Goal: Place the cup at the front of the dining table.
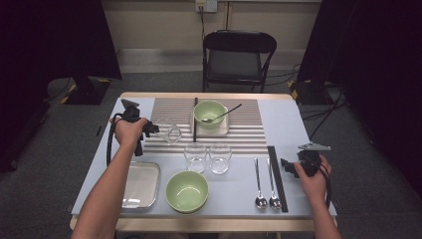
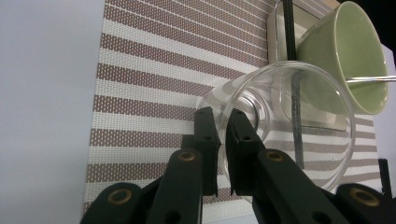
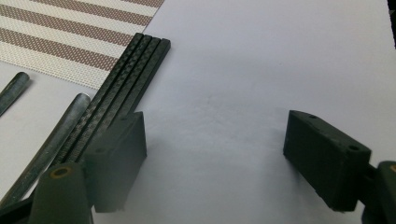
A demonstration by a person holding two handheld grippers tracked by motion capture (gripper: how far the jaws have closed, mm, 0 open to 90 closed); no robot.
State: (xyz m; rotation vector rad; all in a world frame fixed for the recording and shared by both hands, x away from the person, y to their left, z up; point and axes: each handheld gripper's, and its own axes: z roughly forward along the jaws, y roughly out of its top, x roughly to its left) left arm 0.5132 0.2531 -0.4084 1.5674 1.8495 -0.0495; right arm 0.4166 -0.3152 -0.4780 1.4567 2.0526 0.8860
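Reaching forward, the left claw [image 2: 223,135] clamps a tilted glass [image 2: 289,121]; the right claw [image 3: 215,158] rests apart.

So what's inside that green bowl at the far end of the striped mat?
A spoon lies in the far green bowl, its handle sticking out over the rim to the right. Nothing else shows in it. The bowl sits on a pale square tray; the tray's middle is covered.

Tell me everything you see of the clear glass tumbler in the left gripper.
The clear glass tumbler is smooth, round and empty. It is tipped on its side over the brown-and-white striped placemat, mouth toward the tray with the green bowl. The left gripper pinches its rim wall, one jaw inside and one outside.
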